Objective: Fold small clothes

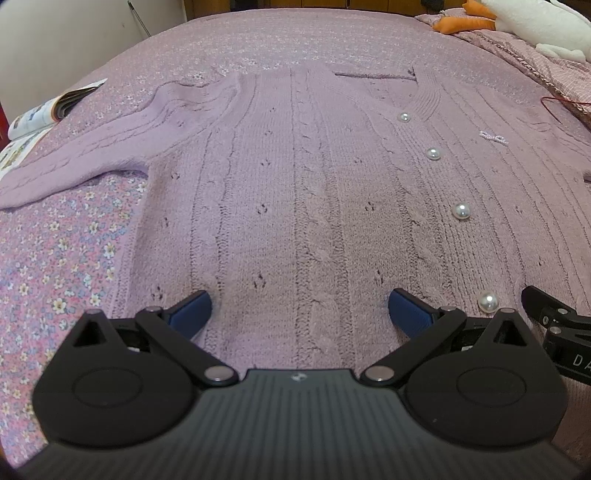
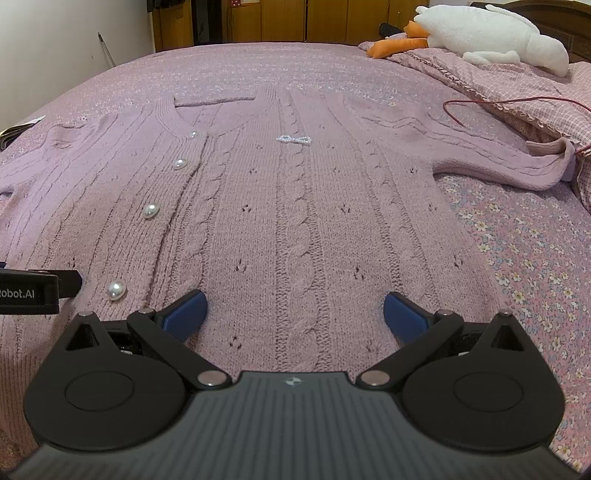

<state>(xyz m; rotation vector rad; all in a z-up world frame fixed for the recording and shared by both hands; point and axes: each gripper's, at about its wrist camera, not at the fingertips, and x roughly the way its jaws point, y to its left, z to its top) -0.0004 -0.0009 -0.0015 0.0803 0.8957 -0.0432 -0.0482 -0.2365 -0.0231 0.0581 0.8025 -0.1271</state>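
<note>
A: Left wrist view first; lilac cable-knit cardigan (image 1: 295, 192) spread flat, front up, on the bed (image 1: 66, 258), neckline at the far end, hem nearest; no fold visible yet

B: Agreed; left claw (image 1: 300, 313) wide apart, blue pads empty, low over the hem; gripping nothing; touching the knit or just above, impossible to tell

A: Left sleeve (image 1: 85, 158) stretched out sideways over the floral bedspread, toward an open magazine (image 1: 40, 114) at the bed's edge; not tucked in

B: Pearl buttons (image 1: 461, 211) in a line up the placket, apparently fastened; small bead bow (image 1: 494, 137) just beyond them; edge of the other tool visible at the far right

A: Now the right wrist view; same cardigan (image 2: 295, 206), same flat lie; right claw (image 2: 294, 314) also wide, nothing between the pads, hovering at the hem beside the central cable

B: Right sleeve (image 2: 517, 162) out sideways too, cuff reaching the rumpled checked quilt (image 2: 517, 85) and a red cord (image 2: 480, 101); plush goose (image 2: 498, 33) well apart at the far corner

A: Progress, then: barely begun, judging by this; garment smoothed and laid out, nothing more

B: Left to do, probably: both sleeves in across the body, sides in, then hem up toward the collar

A: Look of the thing: thick, soft, ribbed and cabled with little eyelets; fairly smooth, slight puckers near the shoulders; likely to slump rather than crease sharply
</note>
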